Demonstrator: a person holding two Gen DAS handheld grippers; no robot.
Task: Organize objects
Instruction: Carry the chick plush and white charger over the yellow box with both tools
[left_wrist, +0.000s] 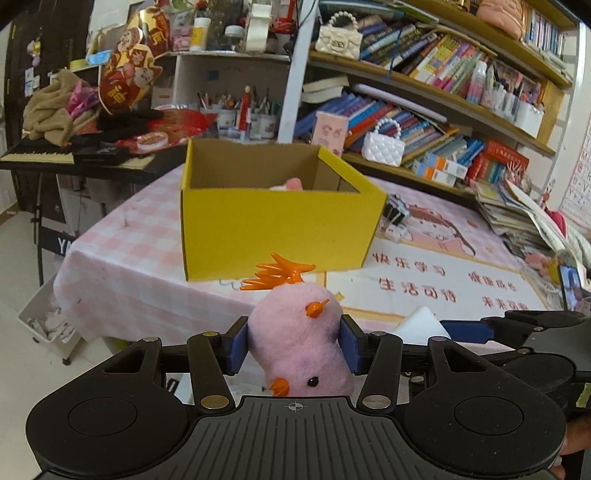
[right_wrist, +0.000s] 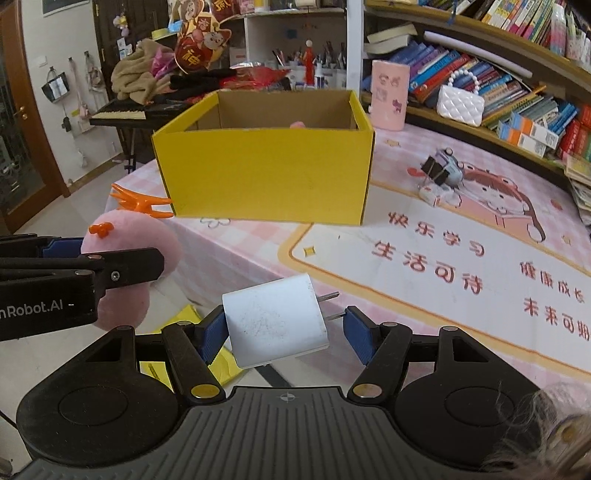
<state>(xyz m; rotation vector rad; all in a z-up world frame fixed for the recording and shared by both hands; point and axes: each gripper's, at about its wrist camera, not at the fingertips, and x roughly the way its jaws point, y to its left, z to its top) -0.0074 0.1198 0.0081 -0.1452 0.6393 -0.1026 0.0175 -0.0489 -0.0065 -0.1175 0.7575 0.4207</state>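
Where tablecloth (right_wrist: 258, 254) ends, open floor (right_wrist: 88, 199).

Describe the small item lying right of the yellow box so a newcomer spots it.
Start at the yellow box on the pink checked tablecloth. Just past its right side, on the printed cartoon girl's hair, lies a small pale toy. A black binder clip lies against it; nothing else is on that patch of cloth.

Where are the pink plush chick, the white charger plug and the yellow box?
pink plush chick (left_wrist: 295, 332), left wrist view, on its fuzzy body.
white charger plug (right_wrist: 275, 321), right wrist view, on its white casing.
yellow box (right_wrist: 266, 177), right wrist view, on its front wall.
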